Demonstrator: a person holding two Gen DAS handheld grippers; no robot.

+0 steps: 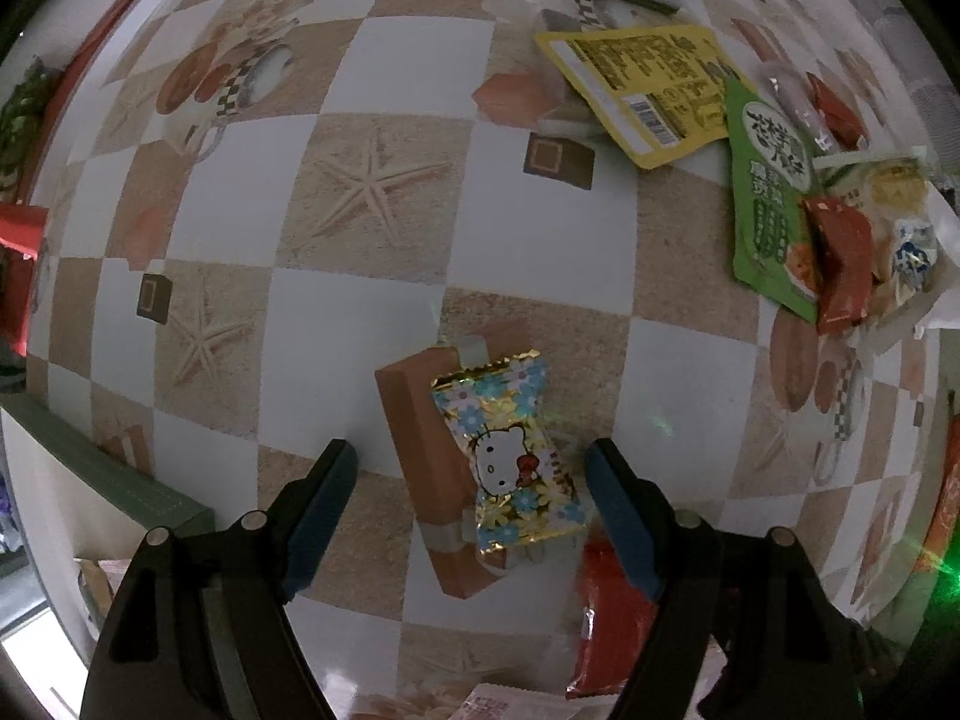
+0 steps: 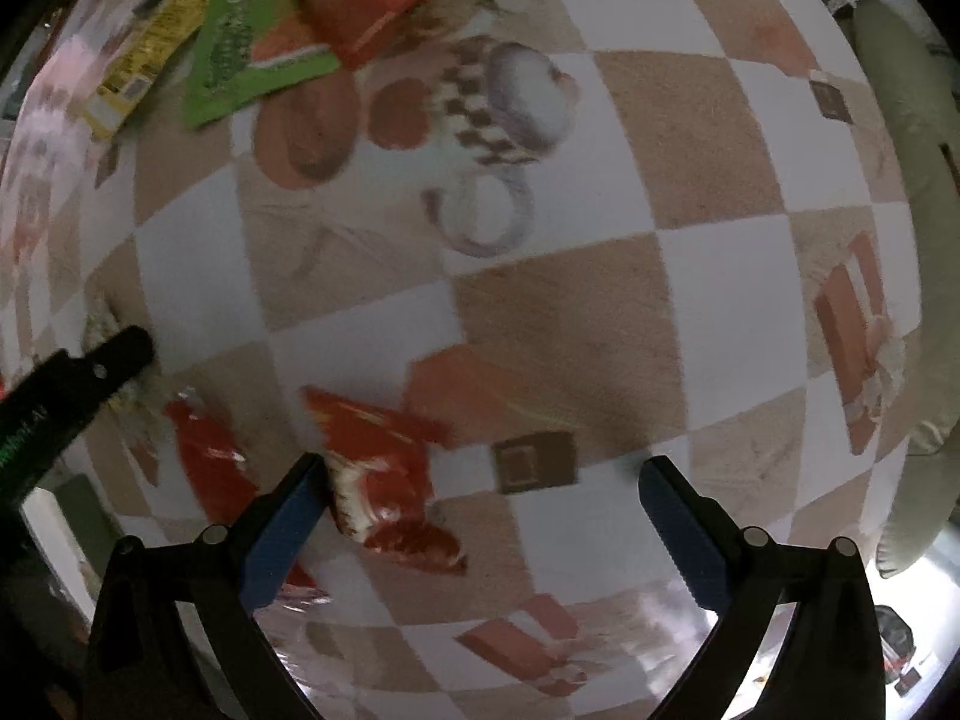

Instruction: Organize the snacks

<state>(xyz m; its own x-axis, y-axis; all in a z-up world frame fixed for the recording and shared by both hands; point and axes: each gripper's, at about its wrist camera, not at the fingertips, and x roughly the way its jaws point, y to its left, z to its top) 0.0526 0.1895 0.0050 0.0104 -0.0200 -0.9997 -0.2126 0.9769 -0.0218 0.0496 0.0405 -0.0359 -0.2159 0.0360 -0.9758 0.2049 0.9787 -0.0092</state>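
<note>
In the left wrist view, a floral Hello Kitty candy packet (image 1: 513,456) lies on the checked tablecloth (image 1: 384,276), between the fingers of my open left gripper (image 1: 471,462), which hovers just above it. A red snack packet (image 1: 612,612) lies under the right finger. A pile of snacks sits at the far right: a yellow bag (image 1: 648,84), a green bag (image 1: 771,198) and small red packets (image 1: 843,264). In the right wrist view, my right gripper (image 2: 480,486) is open above the cloth; a red packet (image 2: 384,474) lies by its left finger and another red packet (image 2: 210,462) further left.
The left gripper's black finger (image 2: 90,372) shows at the right wrist view's left edge. The snack pile appears at the top left there: green bag (image 2: 252,42), yellow bag (image 2: 144,54). The table's edge (image 1: 108,468) runs at lower left. A grey cushion (image 2: 912,180) lies right.
</note>
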